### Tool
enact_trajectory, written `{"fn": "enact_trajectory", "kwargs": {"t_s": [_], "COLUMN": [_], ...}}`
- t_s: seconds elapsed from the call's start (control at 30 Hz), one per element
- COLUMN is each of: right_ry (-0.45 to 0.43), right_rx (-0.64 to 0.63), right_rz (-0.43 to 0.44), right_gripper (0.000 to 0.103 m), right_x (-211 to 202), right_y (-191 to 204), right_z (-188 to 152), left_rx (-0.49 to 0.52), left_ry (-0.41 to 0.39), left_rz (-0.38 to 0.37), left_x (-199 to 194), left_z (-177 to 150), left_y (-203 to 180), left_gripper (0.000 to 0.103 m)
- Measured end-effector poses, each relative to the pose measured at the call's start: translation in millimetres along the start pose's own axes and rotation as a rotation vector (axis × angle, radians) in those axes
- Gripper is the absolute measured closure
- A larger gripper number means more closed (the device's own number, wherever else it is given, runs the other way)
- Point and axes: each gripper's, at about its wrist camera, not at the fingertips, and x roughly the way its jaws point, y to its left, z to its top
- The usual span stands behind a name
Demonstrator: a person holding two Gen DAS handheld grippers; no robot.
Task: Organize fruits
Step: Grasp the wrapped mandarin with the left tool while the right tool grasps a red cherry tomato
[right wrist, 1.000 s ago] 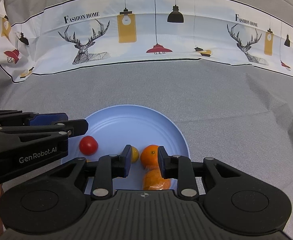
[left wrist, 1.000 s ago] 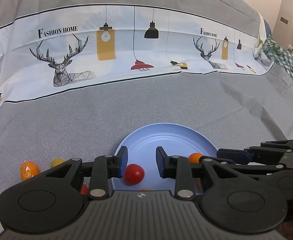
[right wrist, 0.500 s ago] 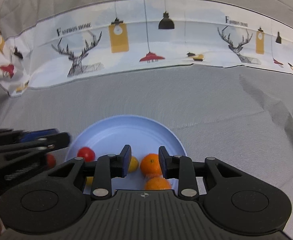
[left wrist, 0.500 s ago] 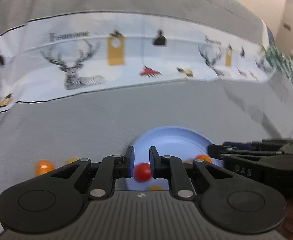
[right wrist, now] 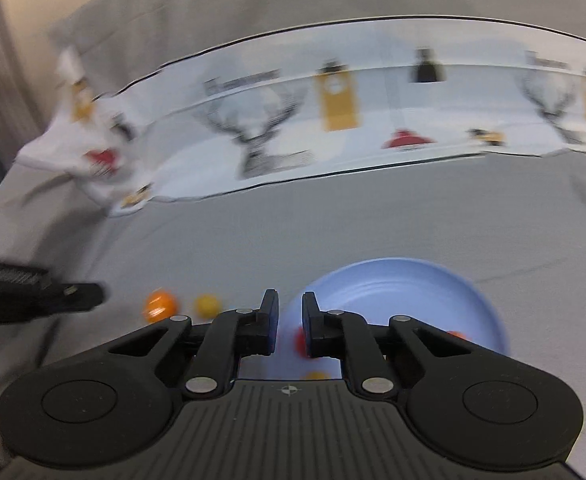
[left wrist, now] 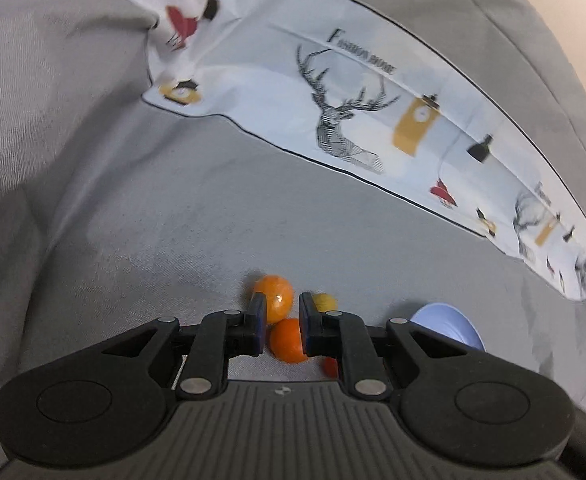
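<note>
The left claw (left wrist: 280,322) hangs over a little cluster of loose fruit on the grey cloth of the table (left wrist: 173,220), its jaws a narrow gap apart and gripping nothing, with one orange (left wrist: 287,340) showing right between the tips and a second orange (left wrist: 275,294) just beyond it. A small yellow fruit (left wrist: 325,301) peeks past the right tip, and something red (left wrist: 330,365) sits low beside the claw, too hidden to name. These look light, round and smooth-skinned, so my call is they'll roll at a nudge and want a gentle pinch across the widest middle, not a hard squeeze. The blue plate (left wrist: 449,324) only shows an edge here, off to the right. Over to the right wrist view, blurred as it is, and the plate (right wrist: 393,284) opens up with a red fruit (right wrist: 300,340) in it behind the right claw (right wrist: 289,320), which is slightly parted and empty. An orange patch at the plate's right and a yellowish one low down are too smeared to name. That view also catches the left claw from the side at far left, near the orange and yellow pieces on the cloth, well apart from the plate.
</note>
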Motion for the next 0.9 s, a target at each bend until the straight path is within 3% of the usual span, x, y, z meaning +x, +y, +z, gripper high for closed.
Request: {"fn": "enact_trajectory", "kwargs": {"t_s": [0.13,0.2,0.3,0.37,0.4,0.67,0.83,0.9], "right_ry": [0.027,0.03,0.074,0.043,0.045,0.079,0.134,0.147], "right_rx": [-0.107,-0.155,-0.205,-0.228,-0.244,-0.322,-0.357,-0.368], "right_rz": [0.038,0.045,0.032,0.05,0.046,0.037,0.019,0.022], "right_gripper": [0.089,0.084,0.08,0.063,0.06,0.06,0.06,0.068], "right_x": [14,23,39,42,45,76,95,98], "right_y": [32,42,53,60,62,75,83,85], "right_z": [-7,-14,-23,-25,-28,-37,-43,-45], "left_rx": [-0.029,-0.039,-0.055,-0.054,-0.049,0.005,0.09,0.133], "left_ry": [0.042,0.046,0.05,0.055,0.057,0.083,0.099,0.1], "left_rz": [0.003,0.016,0.04,0.044,0.047,0.083,0.118,0.144], "left_x": [13,20,31,37,40,66,78,82], "left_z": [3,5,8,10,11,16,11,9], "left_y": [1,3,3,2,2,-7,-21,-25], "left_gripper": [0.085,0.083,0.072,0.065,0.061,0.061,0.061,0.061]}}
